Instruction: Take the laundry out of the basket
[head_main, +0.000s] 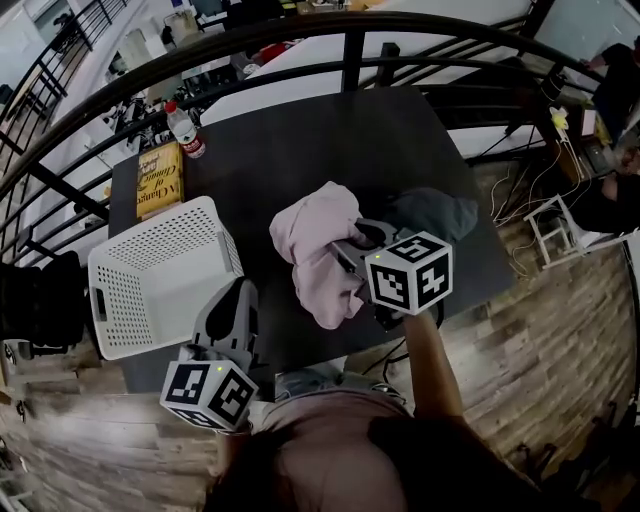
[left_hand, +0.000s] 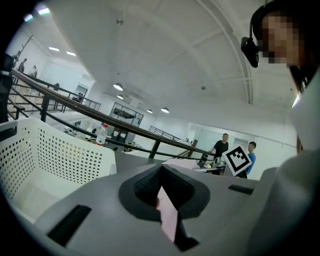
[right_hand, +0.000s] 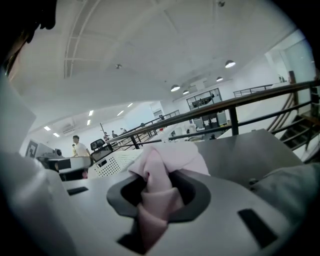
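**Dark tabletop: pink garment is hanging in the right claw, clear of the basket**

Head view: tabletop (head_main: 300, 150) is sitting inside a black railing (head_main: 350, 30). The right claw (head_main: 352, 252) is clamping the pink garment (head_main: 315, 245), and the bulk is bunching on the claw's left, toward the basket (head_main: 170, 240). The basket is looking empty. The grey garment (head_main: 440, 212) is lying just behind the right claw. Bare tabletop is showing between cloth and basket, so I'm judging a set-down there. The left claw (head_main: 238, 300) is hovering beside the basket's near corner, apart from the cloth. A book (head_main: 160, 180) and a bottle (head_main: 186, 131) are sitting at the far left, out of the way.

Left gripper view: the left claw (left_hand: 161, 172) is standing closed and pointing past the basket wall (left_hand: 50, 160). A thin pink sliver is showing in the slit, and I can't tell what it is.

Right gripper view: the right claw (right_hand: 157, 195) is pinching a fold of the pink garment (right_hand: 165, 165). The basket (right_hand: 120, 162) is lying ahead-left and the grey garment (right_hand: 290, 185) at right.
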